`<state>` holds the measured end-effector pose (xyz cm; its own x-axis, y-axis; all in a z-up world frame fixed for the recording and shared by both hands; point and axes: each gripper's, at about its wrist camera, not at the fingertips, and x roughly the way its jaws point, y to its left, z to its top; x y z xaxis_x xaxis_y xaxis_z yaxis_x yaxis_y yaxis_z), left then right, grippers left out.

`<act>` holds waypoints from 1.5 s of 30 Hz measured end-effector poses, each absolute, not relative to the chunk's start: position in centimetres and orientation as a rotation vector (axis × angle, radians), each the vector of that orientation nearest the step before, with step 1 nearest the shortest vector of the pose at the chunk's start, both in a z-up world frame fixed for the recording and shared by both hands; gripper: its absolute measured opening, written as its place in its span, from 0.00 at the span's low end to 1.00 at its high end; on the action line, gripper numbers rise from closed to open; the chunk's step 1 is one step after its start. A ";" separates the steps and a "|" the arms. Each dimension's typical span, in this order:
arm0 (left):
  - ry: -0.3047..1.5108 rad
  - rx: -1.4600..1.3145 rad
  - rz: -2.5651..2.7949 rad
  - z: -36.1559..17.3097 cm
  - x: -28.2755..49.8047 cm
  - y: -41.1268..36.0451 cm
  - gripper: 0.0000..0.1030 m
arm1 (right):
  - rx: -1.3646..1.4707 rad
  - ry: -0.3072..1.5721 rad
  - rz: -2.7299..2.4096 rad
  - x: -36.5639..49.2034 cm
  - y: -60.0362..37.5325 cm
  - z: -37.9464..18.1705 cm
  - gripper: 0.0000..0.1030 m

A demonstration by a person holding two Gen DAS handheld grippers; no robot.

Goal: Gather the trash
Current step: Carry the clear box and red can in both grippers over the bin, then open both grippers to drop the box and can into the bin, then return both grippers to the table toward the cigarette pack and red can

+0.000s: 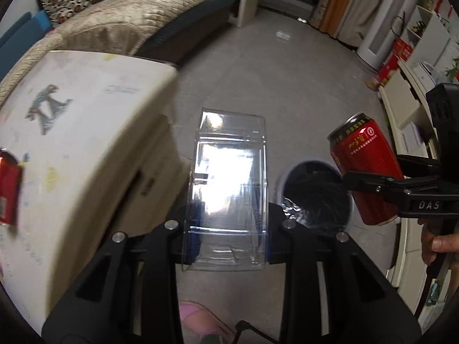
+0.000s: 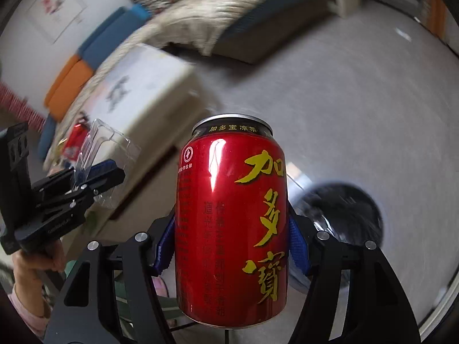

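My left gripper (image 1: 228,229) is shut on a clear plastic box (image 1: 229,183), held upright above the floor; it also shows in the right wrist view (image 2: 106,154). My right gripper (image 2: 231,246) is shut on a red drink can (image 2: 232,223) with yellow characters. In the left wrist view the can (image 1: 364,169) hangs over the right side of a round bin (image 1: 312,195) lined with a black bag. The bin also shows in the right wrist view (image 2: 352,209), to the right behind the can.
A cream low table (image 1: 86,132) stands at left with a red packet (image 1: 8,189) on it. A sofa (image 1: 137,20) with a beige cover lies behind. A white cabinet (image 1: 407,106) runs along the right. A pink slipper (image 1: 200,321) is below.
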<state>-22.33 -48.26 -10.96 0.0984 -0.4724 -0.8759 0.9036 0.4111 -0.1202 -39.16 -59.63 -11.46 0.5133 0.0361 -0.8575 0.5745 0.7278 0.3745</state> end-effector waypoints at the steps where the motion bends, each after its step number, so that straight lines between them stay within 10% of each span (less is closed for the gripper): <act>1: 1.046 0.538 -1.116 -12.2 -23.8 -49.8 0.28 | 0.732 1.001 -0.387 -40.8 -60.4 -12.5 0.64; 15: 1.225 0.826 -1.328 -25.4 -35.6 -62.7 0.32 | 1.058 1.018 -0.584 -51.5 -66.3 -24.2 0.65; 17: 1.201 0.886 -1.303 -26.5 -36.7 -63.8 0.74 | 1.092 1.022 -0.607 -51.5 -67.2 -25.2 0.65; 24: 1.173 0.841 -1.271 -27.1 -35.3 -63.2 0.84 | 1.105 1.027 -0.640 -52.5 -67.7 -25.2 0.79; 45: 0.922 0.611 -1.012 -10.1 -17.5 -46.4 0.84 | 0.819 1.001 -0.350 -37.4 -59.9 -14.6 0.79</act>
